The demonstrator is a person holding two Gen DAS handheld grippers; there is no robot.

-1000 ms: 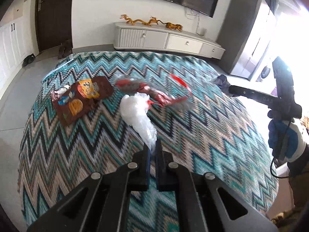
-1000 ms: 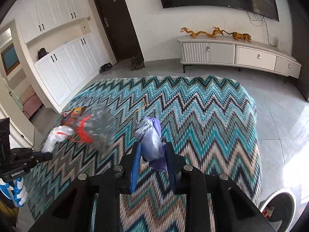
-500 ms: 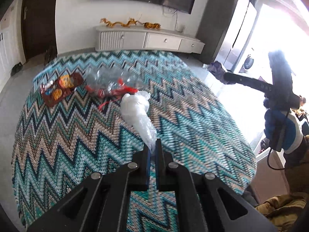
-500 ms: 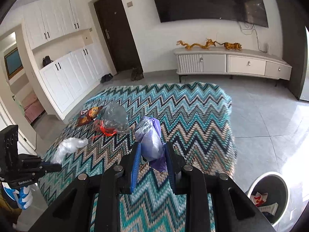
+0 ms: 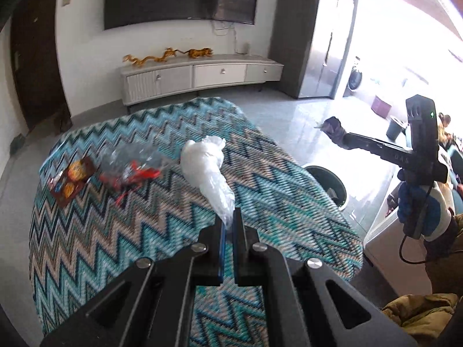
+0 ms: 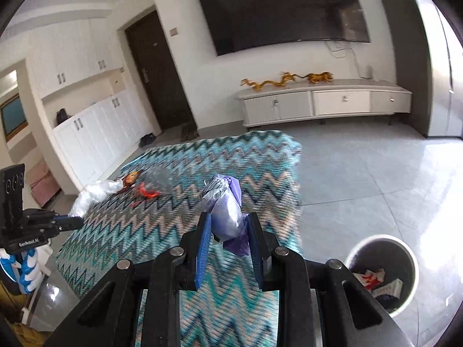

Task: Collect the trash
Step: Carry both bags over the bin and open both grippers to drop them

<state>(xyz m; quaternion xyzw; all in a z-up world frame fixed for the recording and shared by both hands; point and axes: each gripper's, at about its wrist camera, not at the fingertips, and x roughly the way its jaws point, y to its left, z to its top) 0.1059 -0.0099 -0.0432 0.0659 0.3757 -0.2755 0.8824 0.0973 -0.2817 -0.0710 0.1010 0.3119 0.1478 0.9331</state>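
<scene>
My left gripper is shut on the tail of a white plastic bag, held above the zigzag-patterned table. My right gripper is shut on a crumpled purple wrapper, lifted above the table's right part. The right gripper with the purple wrapper also shows in the left wrist view, out over the floor. A round trash bin with several wrappers inside stands on the floor at the lower right; it shows in the left view past the table's edge. A clear bag with red parts and a brown snack packet lie on the table.
A white TV cabinet with golden dragon figures stands against the far wall under a large TV. White cupboards and a dark door are at the left. Grey tiled floor lies right of the table.
Both grippers have risen and swung right with their trash. The bin has come further into the right wrist view and now shows in the left one.
</scene>
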